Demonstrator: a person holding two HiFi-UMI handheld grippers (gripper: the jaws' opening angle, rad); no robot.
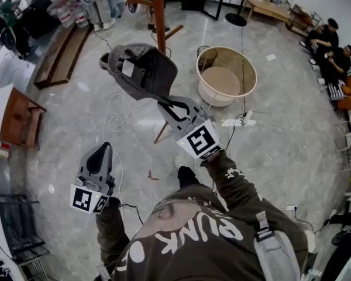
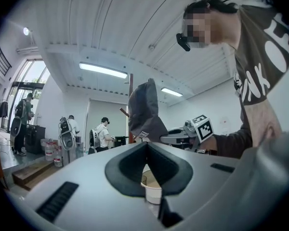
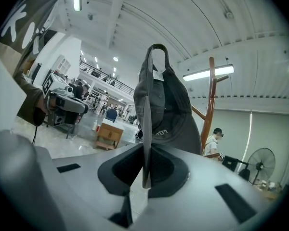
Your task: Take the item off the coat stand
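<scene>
My right gripper (image 1: pixel 167 105) is shut on the brim of a dark grey cap (image 1: pixel 141 69), which it holds up in the air in front of me. In the right gripper view the brim runs edge-on between the jaws (image 3: pixel 145 148), and the cap (image 3: pixel 164 105) rises above them with a white label inside. The wooden coat stand (image 1: pixel 159 16) stands behind it; its pole (image 3: pixel 211 100) is to the right of the cap and apart from it. My left gripper (image 1: pixel 100 148) hangs lower on the left, shut with nothing in it. It looks toward the cap (image 2: pixel 147 109).
A round beige tub (image 1: pixel 227 75) sits on the floor right of the stand. Cables (image 1: pixel 120 119) and a power strip (image 1: pixel 240 122) lie on the grey floor. A wooden bench (image 1: pixel 58 54) and a small cabinet (image 1: pixel 17 119) are at the left. People sit at the far right (image 1: pixel 333 57).
</scene>
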